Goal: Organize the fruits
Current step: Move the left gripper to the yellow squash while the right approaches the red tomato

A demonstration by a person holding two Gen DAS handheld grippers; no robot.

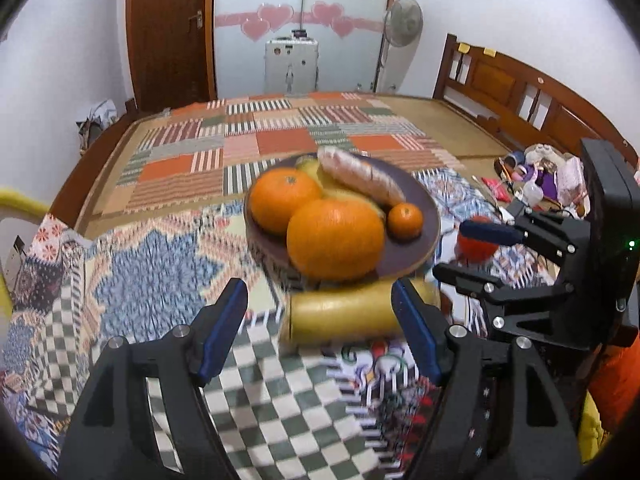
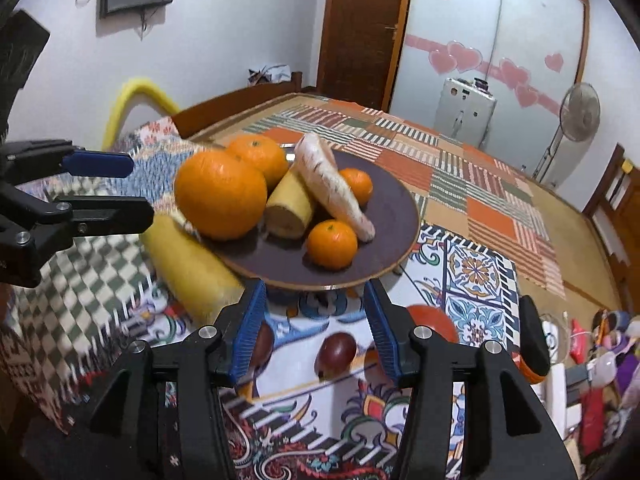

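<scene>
A dark brown plate (image 1: pixel 424 236) (image 2: pixel 392 216) on the patterned cloth holds two big oranges (image 1: pixel 335 238) (image 2: pixel 220 194), small mandarins (image 2: pixel 331 244), a yellow banana piece (image 2: pixel 290 206) and a pale pink-white root (image 2: pixel 334 188). A yellow fruit (image 1: pixel 344 316) (image 2: pixel 188 268) lies on the cloth by the plate's near edge. My left gripper (image 1: pixel 320 320) is open, with the yellow fruit between its fingers. My right gripper (image 2: pixel 316 332) is open above a dark red fruit (image 2: pixel 336 354). A red fruit (image 2: pixel 434 322) (image 1: pixel 478 246) lies to its right.
The bed surface carries a patchwork mat (image 1: pixel 248 148). A wooden headboard (image 1: pixel 520 92) runs along the right. Clutter of small items (image 2: pixel 600 352) lies at the right edge. A fan (image 1: pixel 402 24) and a white appliance (image 1: pixel 291 66) stand behind.
</scene>
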